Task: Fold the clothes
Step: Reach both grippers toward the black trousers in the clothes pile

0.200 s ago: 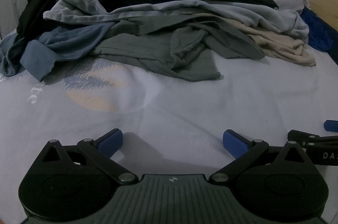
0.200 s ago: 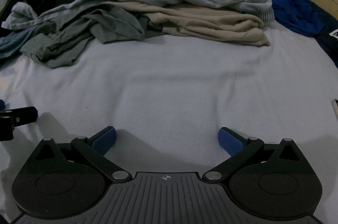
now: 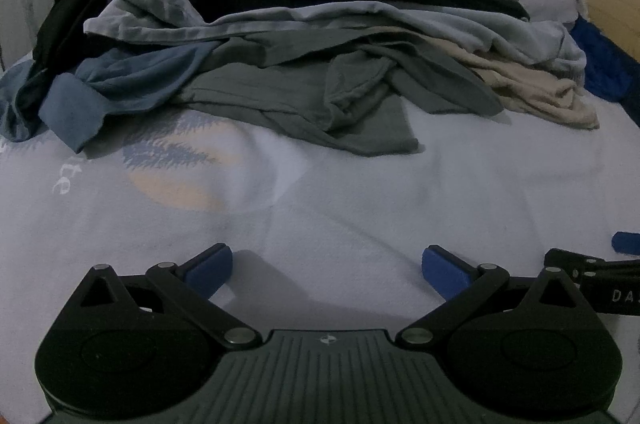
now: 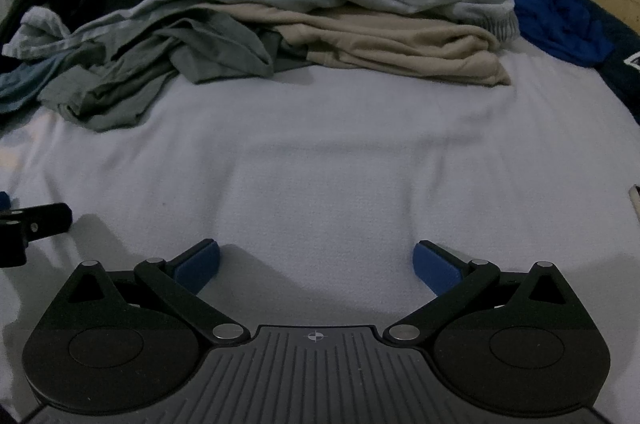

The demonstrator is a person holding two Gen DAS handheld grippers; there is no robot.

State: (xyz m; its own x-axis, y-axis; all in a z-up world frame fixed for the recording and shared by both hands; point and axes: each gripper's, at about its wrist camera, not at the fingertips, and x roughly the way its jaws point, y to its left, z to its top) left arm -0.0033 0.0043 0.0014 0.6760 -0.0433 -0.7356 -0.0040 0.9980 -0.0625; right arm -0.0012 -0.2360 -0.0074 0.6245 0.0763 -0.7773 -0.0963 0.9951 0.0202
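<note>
Both grippers, left gripper (image 3: 327, 266) and right gripper (image 4: 316, 264), hang spread and empty over the bedsheet (image 4: 320, 164); we note the rumpled clothes pile (image 3: 304, 64) beyond, its grey shirt (image 3: 320, 112) nearest, best pinched at one edge.

Each gripper is matte black plastic: the left gripper (image 3: 327, 270) and the right gripper (image 4: 316, 266) share a ribbed grey centre plate with a small crosshair mark, two round black housings, silver pivot screws, angled link arms and blue fingers (image 3: 210, 270). White letters "DA" mark the right gripper's side.
</note>
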